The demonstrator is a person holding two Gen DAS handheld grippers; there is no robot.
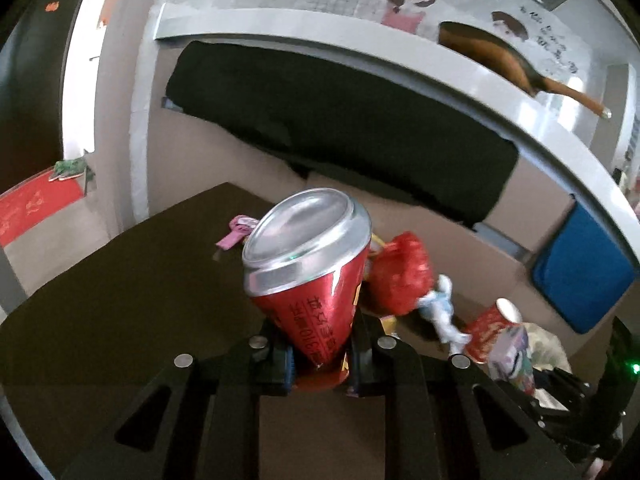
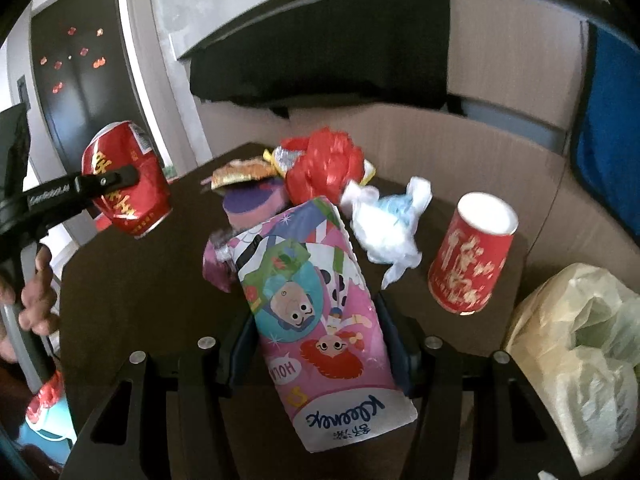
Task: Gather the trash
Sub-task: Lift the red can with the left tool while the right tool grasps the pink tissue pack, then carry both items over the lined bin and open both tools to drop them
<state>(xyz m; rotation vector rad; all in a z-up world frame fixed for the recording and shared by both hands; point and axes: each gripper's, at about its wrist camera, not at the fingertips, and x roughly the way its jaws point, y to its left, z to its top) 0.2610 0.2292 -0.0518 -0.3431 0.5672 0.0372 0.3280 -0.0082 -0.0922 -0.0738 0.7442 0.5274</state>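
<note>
My left gripper is shut on a dented red drink can, held up above the dark table; the can also shows at the left of the right wrist view. My right gripper is shut on a pink cartoon-printed tissue pack. On the table lie a crumpled red bag, a white-blue wrapper, a red paper cup, a pink-purple round piece and a gold wrapper.
A pale plastic bag sits at the table's right edge. A cardboard panel stands behind the table. A blue cloth hangs at the right, a black cloth under a grey shelf. A small pink scrap lies on the table.
</note>
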